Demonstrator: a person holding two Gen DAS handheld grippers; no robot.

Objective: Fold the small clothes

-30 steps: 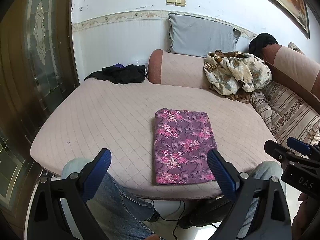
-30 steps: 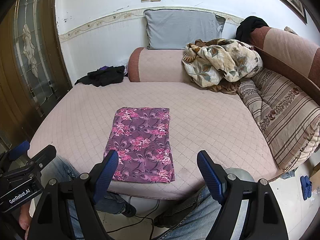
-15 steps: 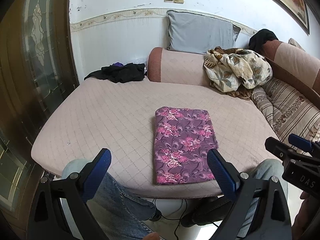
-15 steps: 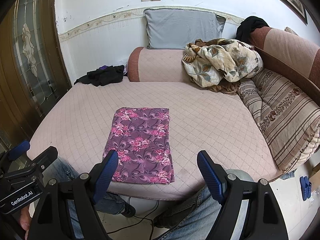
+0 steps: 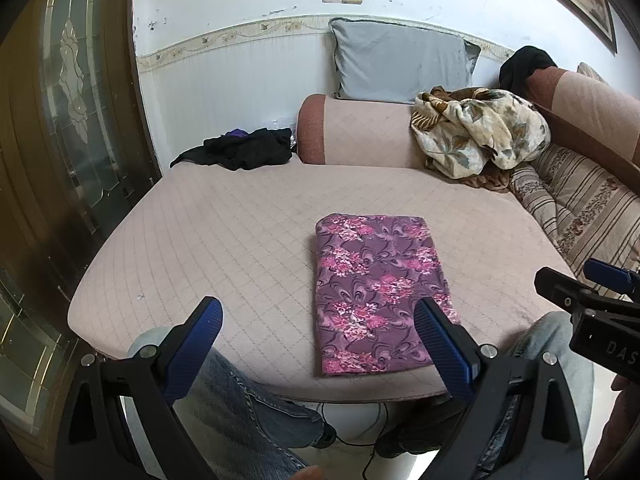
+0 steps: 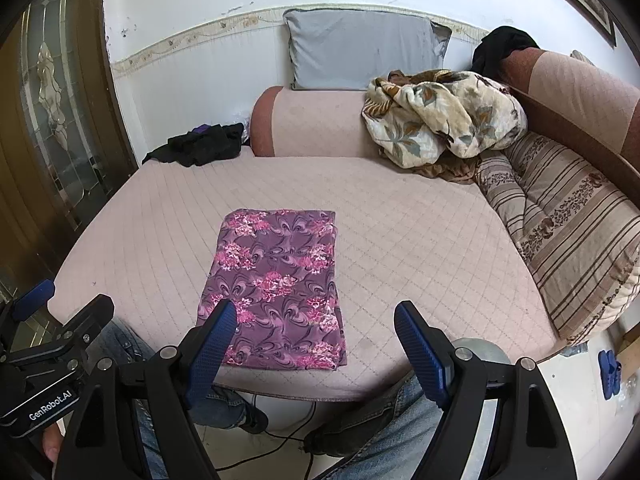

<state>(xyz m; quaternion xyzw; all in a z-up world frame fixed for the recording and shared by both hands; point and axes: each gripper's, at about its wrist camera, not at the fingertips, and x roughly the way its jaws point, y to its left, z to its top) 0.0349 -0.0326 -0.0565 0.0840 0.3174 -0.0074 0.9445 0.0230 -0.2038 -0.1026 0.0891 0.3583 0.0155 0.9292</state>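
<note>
We hold the left gripper with its blue fingers spread wide and nothing between them, hanging over our jeans-clad knees at the near edge of the bed. Our right gripper is likewise spread and empty, just beside it. Ahead of both, apart from the fingers, the folded purple floral garment lies flat on the pink quilted mattress. Farther back, dark clothes are heaped by the wall, a rumpled floral blanket rests against the bolster, and a grey pillow leans above.
</note>
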